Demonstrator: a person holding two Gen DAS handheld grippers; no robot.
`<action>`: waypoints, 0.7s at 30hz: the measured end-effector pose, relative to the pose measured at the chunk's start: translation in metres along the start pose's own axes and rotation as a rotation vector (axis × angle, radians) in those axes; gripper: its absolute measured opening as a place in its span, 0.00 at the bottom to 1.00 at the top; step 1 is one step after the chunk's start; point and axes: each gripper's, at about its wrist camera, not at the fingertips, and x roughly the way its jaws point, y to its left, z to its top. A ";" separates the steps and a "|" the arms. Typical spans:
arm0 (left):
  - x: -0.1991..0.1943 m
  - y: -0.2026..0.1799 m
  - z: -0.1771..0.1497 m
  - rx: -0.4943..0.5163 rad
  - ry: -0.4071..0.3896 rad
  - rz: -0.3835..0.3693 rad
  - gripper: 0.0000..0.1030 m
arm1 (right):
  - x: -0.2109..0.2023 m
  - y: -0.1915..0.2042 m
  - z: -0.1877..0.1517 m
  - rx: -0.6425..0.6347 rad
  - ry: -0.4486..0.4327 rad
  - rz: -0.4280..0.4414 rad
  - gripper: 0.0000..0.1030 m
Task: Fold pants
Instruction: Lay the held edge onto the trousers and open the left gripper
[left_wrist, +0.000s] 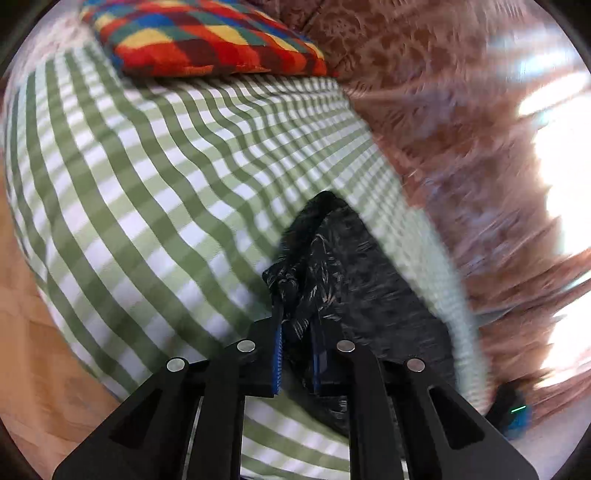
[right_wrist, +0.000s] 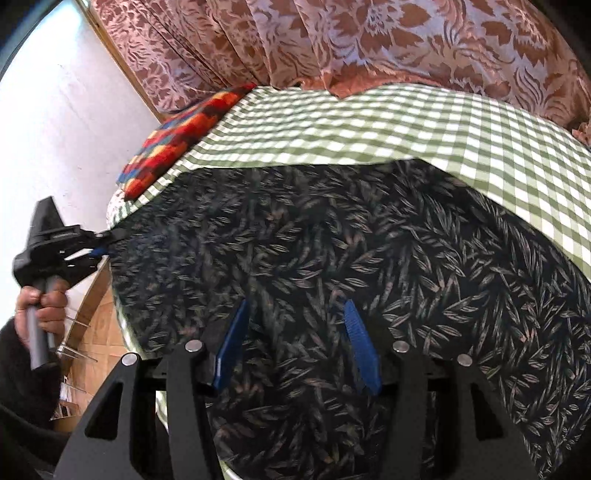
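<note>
Dark pants with a pale leaf print (right_wrist: 332, 240) lie spread over a green-and-white checked bed sheet (right_wrist: 406, 122). My right gripper (right_wrist: 295, 306) hovers over their near part, jaws open, blue pads (right_wrist: 232, 343) apart with cloth beneath them. At the pants' left edge my left gripper (right_wrist: 99, 243), held in a person's hand (right_wrist: 40, 306), pinches the fabric. In the left wrist view the left gripper (left_wrist: 297, 314) is shut on a bunched fold of the pants (left_wrist: 369, 277), lifted slightly off the sheet (left_wrist: 147, 184).
A multicoloured checked pillow (left_wrist: 203, 37) lies at the head of the bed, also seen as pillow (right_wrist: 177, 144). Brown floral curtains (right_wrist: 369, 44) hang behind the bed. A white wall (right_wrist: 55, 129) and orange floor (left_wrist: 29, 332) are at the left.
</note>
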 end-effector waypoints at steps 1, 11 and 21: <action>0.009 0.001 -0.001 0.001 0.024 0.040 0.11 | 0.001 0.000 0.001 -0.002 0.001 -0.006 0.52; -0.022 -0.045 -0.010 0.278 -0.156 0.168 0.26 | 0.000 0.026 0.035 -0.113 -0.039 -0.006 0.49; 0.050 -0.113 -0.042 0.543 -0.026 0.161 0.26 | 0.064 0.007 0.076 -0.077 0.033 -0.110 0.42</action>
